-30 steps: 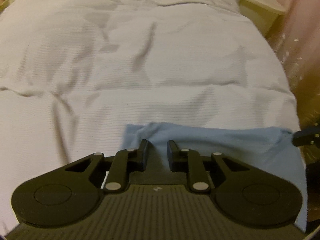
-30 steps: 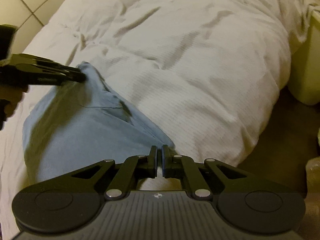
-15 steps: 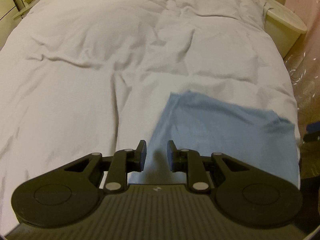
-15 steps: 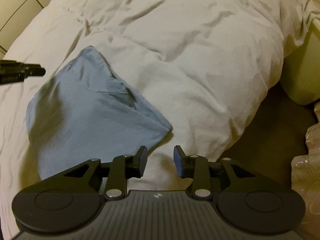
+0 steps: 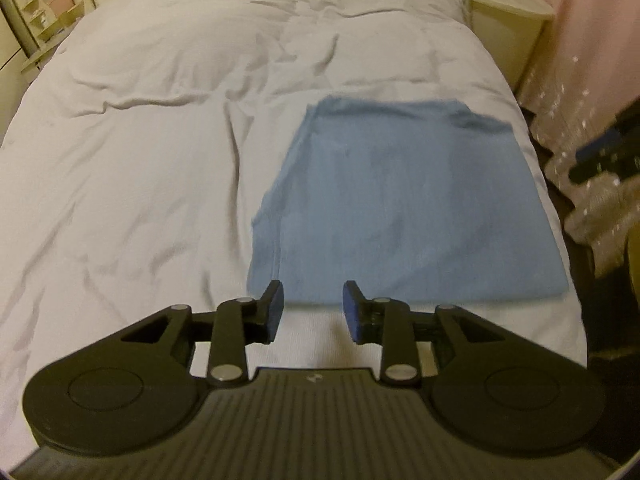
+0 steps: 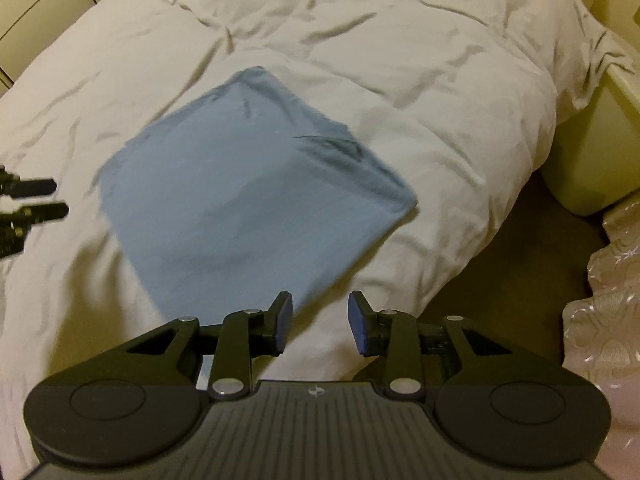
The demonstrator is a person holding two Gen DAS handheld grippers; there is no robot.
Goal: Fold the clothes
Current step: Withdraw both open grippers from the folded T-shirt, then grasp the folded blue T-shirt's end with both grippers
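Fingers of my left gripper [image 5: 312, 311] stand spread apart with nothing between them, hovering just short of the near edge of the folded blue garment [image 5: 404, 208]. My right gripper [image 6: 320, 324] is likewise spread and empty, poised above the duvet's edge beside the garment's near corner. Beyond both, the garment lies flat as a rough rectangle on the white duvet [image 5: 140, 152], toward the bed's right side. Farther off stands a cream bedside unit [image 5: 508, 20].
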